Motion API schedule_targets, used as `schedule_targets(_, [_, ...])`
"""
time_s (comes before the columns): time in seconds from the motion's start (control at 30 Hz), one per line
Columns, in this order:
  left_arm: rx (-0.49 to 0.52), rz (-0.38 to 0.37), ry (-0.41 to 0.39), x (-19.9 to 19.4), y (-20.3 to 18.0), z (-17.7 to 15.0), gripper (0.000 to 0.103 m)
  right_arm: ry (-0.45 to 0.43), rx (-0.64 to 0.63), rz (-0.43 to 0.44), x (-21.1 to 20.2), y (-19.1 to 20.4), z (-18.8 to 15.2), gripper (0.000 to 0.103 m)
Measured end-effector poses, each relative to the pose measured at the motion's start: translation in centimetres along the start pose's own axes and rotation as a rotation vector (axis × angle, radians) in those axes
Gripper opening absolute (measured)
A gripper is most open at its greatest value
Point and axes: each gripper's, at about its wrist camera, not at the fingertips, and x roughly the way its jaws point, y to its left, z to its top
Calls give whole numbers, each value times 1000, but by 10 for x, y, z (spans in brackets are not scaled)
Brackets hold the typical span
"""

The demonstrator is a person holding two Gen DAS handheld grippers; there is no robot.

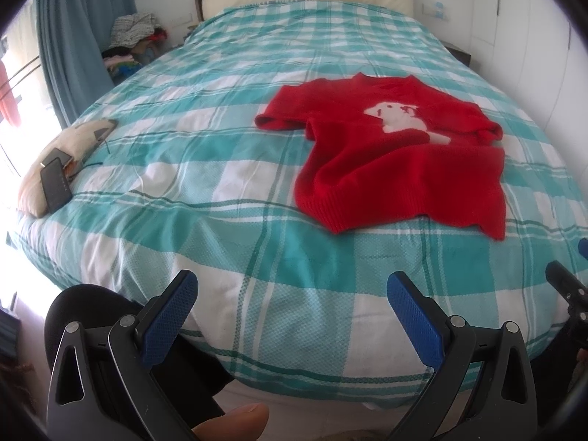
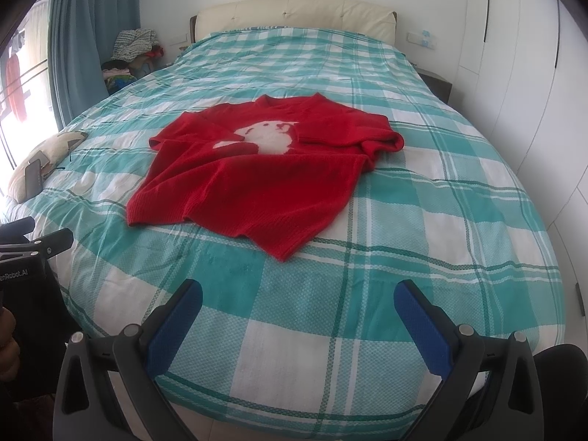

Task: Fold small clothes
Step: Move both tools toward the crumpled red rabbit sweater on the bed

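While both my grippers hang off the foot of the bed (image 1: 257, 191), nothing is grasped yet, so the step in hand is the approach to the first fold.

Going left to right: a cushion (image 1: 70, 147) with a dark phone (image 1: 55, 183) on it sits at the bed's left edge, well apart from the work. My left gripper (image 1: 292, 308) has its jaws spread wide and empty, over the near hem of the bedcover. The red sweater (image 2: 257, 169) lies face up on the checked cover, right of centre from my left view, left of centre from my right view. My right gripper (image 2: 297, 316) is also released, jaws wide, holding nothing.

Sweater direction: collar points away from me toward the headboard (image 2: 294, 14), ribbed bottom hem toward me. Long axis runs roughly near to far, skewed a bit, with the near hem corner on the right pulled closest. Both sleeves look already tucked across or bunched by the chest; the right one is a lump at the shoulder. White animal patch faces up.

To do it well, I judge: come in low on both hem corners together, pinch only the sweater's knit, not the bedcover, flatten the wrinkled hem first, then carry the hem up toward the collar keeping the edges even.
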Motion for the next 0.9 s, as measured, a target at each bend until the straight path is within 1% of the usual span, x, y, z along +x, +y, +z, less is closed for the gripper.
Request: schedule_targets(0.9, [-5,-18,19,3,-1,-3,103,12,-3,4,3,2,-3,103])
